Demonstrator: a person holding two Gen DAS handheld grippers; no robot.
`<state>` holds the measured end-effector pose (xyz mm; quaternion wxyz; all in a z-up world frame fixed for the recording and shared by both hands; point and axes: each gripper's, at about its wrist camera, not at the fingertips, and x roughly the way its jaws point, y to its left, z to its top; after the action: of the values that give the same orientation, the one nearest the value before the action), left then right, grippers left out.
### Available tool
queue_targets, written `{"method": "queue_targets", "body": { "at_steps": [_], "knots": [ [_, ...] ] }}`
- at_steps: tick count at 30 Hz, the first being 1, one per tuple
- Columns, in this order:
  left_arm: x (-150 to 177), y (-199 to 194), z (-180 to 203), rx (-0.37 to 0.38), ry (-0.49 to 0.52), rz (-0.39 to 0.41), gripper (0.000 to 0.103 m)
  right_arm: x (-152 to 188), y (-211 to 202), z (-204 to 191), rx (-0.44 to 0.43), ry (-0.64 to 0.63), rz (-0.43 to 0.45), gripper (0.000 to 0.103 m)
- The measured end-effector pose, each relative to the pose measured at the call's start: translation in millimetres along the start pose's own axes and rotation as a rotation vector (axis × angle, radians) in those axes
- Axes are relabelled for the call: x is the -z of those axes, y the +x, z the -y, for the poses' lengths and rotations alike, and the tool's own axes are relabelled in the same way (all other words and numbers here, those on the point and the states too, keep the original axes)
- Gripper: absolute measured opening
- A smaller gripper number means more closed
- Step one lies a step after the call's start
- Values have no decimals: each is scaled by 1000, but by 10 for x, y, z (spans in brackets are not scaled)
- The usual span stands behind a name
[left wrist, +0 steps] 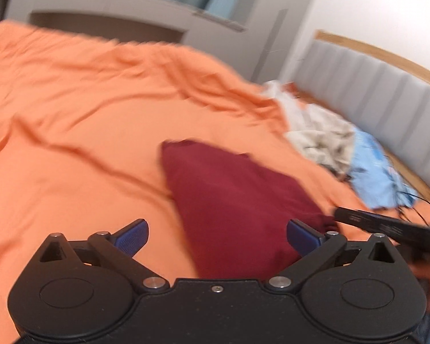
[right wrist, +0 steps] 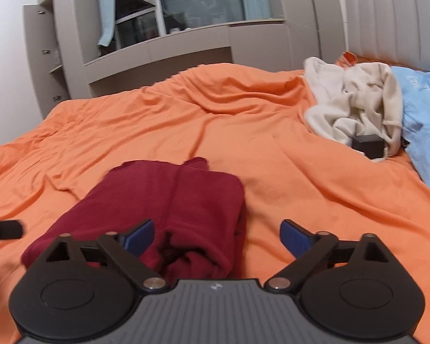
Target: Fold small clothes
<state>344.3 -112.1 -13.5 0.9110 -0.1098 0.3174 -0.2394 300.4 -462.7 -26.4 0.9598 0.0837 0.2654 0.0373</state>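
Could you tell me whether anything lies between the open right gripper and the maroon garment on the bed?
Nothing visible does: the right gripper hangs open directly over the maroon garment; the cream clothing pile lies well off toward the headboard.

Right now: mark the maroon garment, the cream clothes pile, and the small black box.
maroon garment (right wrist: 186, 197): right wrist view, middle of its folded top face.
cream clothes pile (right wrist: 358, 100): right wrist view, centre of the heap.
small black box (right wrist: 368, 144): right wrist view, its front face.
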Motion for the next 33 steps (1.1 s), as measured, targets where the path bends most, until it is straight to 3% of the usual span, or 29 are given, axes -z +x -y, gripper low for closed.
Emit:
{"method": "queue_targets", "body": {
  "at_steps": [5,9,15,19,22,25,29,33],
  "knots": [
    [19,153,-222,-25,-132,-88,102,48,-68,-264,-74,-127,8,103],
    [31,183,-314,-14,-175,-103,102,128,-185,-565,-174,-297,16,103],
    [56,183,-328,-20,-169,-107,102,328,-108,-909,-119,-495,-39,103],
    [57,184,-324,-22,-165,-107,102,349,-21,-831,6,-468,-47,103],
    [63,187,-320,-22,-160,-108,102,278,-25,-673,39,-380,-43,103],
    [74,201,-295,-20,-149,-113,102,234,19,-559,29,-355,-84,103],
    [89,212,-272,-29,-122,-123,102,256,63,-507,-37,-451,-188,103],
    [64,200,-286,-28,-113,-124,102,192,-51,-338,-95,-396,-180,103]
  ]
}}
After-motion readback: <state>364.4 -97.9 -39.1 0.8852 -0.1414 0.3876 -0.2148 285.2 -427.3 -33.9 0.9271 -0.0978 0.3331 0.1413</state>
